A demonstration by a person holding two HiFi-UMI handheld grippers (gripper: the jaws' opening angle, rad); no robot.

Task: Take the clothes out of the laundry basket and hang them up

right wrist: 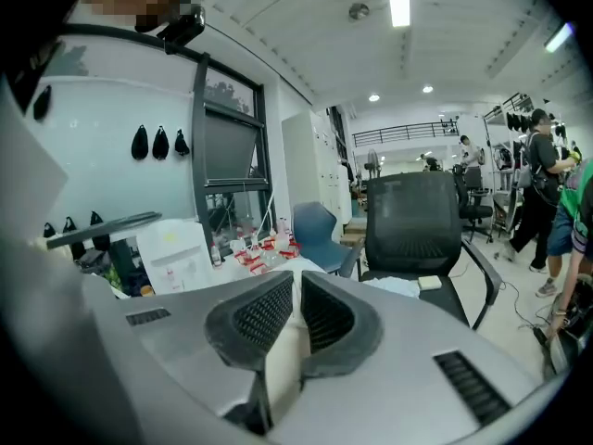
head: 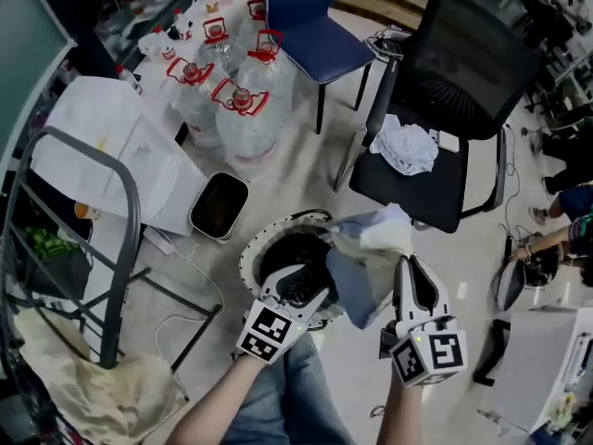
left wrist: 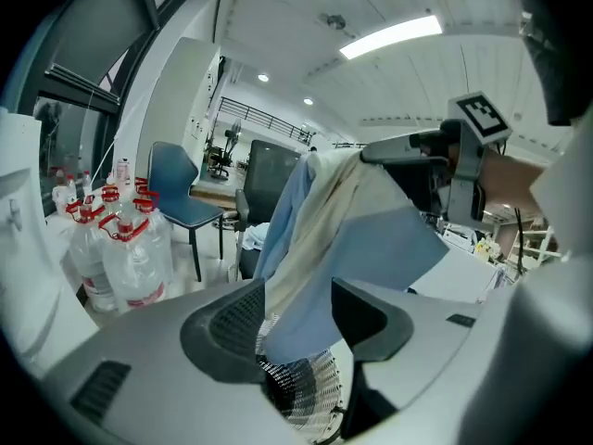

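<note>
The right gripper (right wrist: pixel 297 286) has its jaws nearly together, pinched on a cream fold of a blue-and-cream garment (right wrist: pixel 285 364). The fold runs down between the two ribbed pads and out below them. The rest of the garment hangs from these jaws, trailing down and to their left.

The left gripper (left wrist: pixel 298 290) holds its jaws well apart. The hanging garment drops across the gap between them, and neither pad presses on it. Directly below and just beyond the left jaws sits the round white laundry basket (head: pixel 248 258), with its mesh wall showing under the cloth. In the head view, the garment's lower edge hangs by the basket's right rim, beside the left jaws.

Ahead of the right jaws stands a black office chair (head: pixel 463 72) with a crumpled white cloth (head: pixel 406 148) on its seat. Farther ahead and to the left are a blue chair (head: pixel 315 35) and a cluster of large water bottles (head: pixel 243 109) with red caps. A dark rectangular tub (head: pixel 219 205) lies on the floor just left of the basket. Well to the left of both grippers stands a grey metal rack (head: pixel 130 211), and a cream cloth (head: pixel 93 392) is draped low on it.
</note>
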